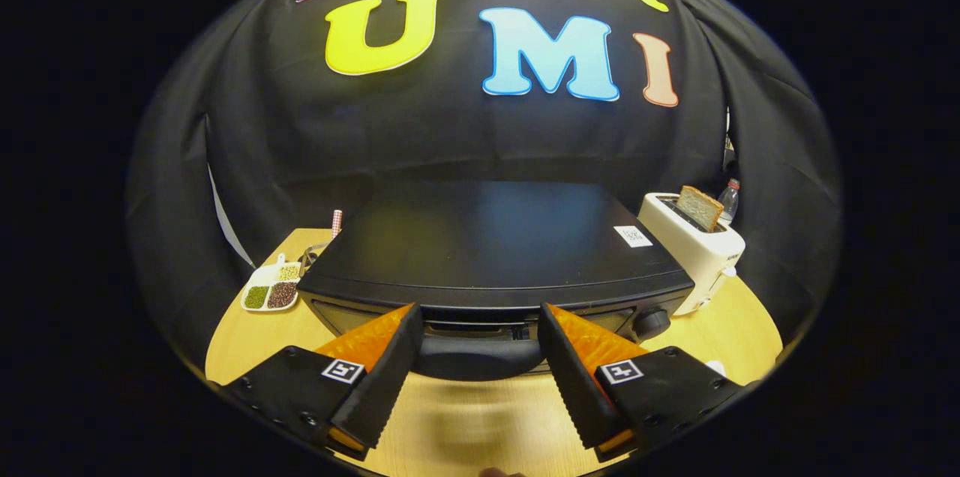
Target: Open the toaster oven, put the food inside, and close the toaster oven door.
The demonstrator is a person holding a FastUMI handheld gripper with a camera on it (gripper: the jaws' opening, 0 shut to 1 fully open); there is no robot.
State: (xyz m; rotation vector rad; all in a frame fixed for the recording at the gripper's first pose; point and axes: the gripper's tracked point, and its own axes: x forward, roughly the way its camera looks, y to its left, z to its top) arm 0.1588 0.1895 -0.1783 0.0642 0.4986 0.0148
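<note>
1. We hold the gripper (480, 346) wide open in front of the oven (495, 252) — its two fingers straddle the door handle (480, 357), one to each side, neither pressing on it. Nothing is held.

2. The risk, as we judge it: if the fingers close too high or too shallow, they may pinch only the handle's lip and slip off as the door swings down. A pull straight back rather than down along the door's arc could drag the whole oven across the table (465, 424).

3. A second hazard sits to the right — the knob (651, 322) lies just beyond the right finger, and a sideways drift could knock or turn it.

4. The white toaster (694, 248), with a slice of bread (700, 207) standing in its slot, stands close beside the oven's right flank; a shoved oven could bump it. A small dish of beans (271, 289) rests off the left corner, similarly exposed.

5. The oven itself: a low, black, glossy box, flat top with a small white sticker (632, 236) near the right rear. It stands on the wooden table, squarely ahead of the fingers, the door apparently shut, a dark curved handle running across the upper front.

6. We cannot tell which food is meant to go inside.
</note>
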